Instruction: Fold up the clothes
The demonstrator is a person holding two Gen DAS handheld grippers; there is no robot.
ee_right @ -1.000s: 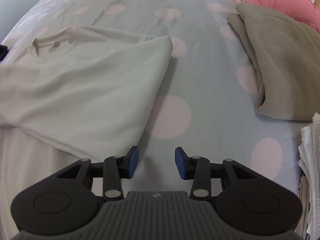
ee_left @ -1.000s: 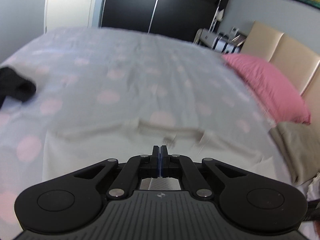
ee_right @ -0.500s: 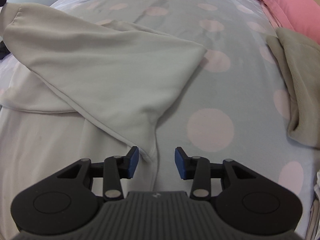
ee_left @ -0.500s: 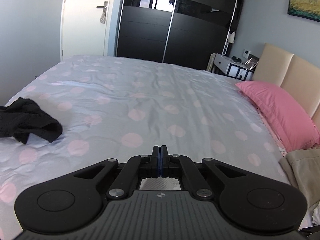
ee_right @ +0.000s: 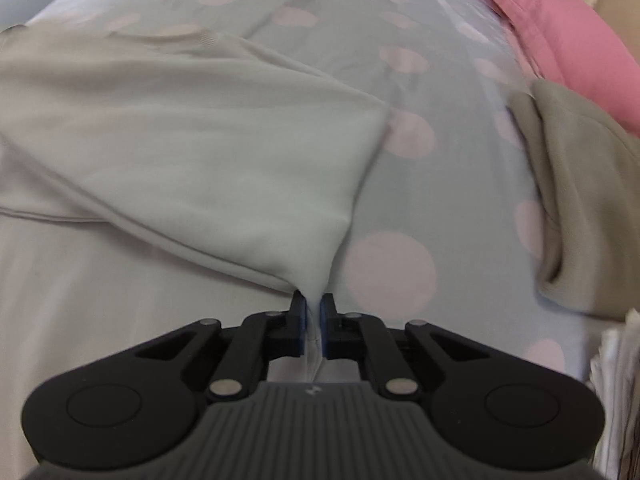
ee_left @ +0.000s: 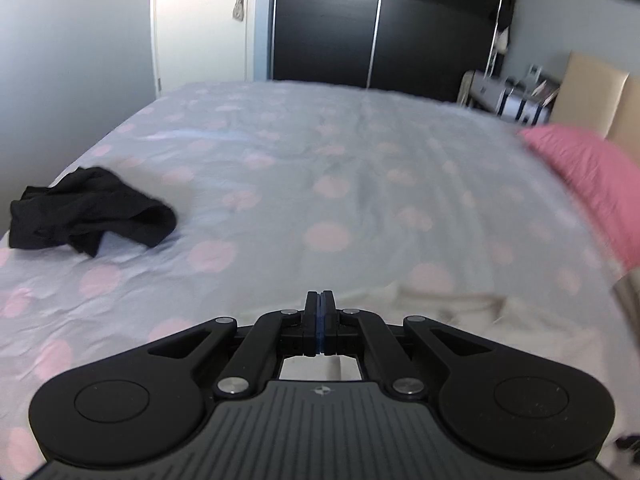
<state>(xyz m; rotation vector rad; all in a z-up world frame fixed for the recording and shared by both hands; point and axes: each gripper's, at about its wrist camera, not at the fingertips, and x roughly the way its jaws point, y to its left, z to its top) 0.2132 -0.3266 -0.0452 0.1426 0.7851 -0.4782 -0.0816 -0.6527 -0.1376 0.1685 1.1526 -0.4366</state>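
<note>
A pale cream T-shirt lies on the polka-dot bedsheet, partly folded over itself. My right gripper is shut on a corner of this shirt, and the cloth runs between its blue pads. My left gripper is shut; no cloth shows between its pads, though a white patch shows beneath them. A strip of the cream shirt shows just to its right, low in the left wrist view.
A crumpled black garment lies at the bed's left edge. A pink pillow and a beige headboard are on the right. A folded khaki garment and a stack of white cloth lie to the right.
My right gripper has shut on the shirt's corner; it was open before. My left gripper stayed shut, rose from over the shirt, and now points across the bed.
</note>
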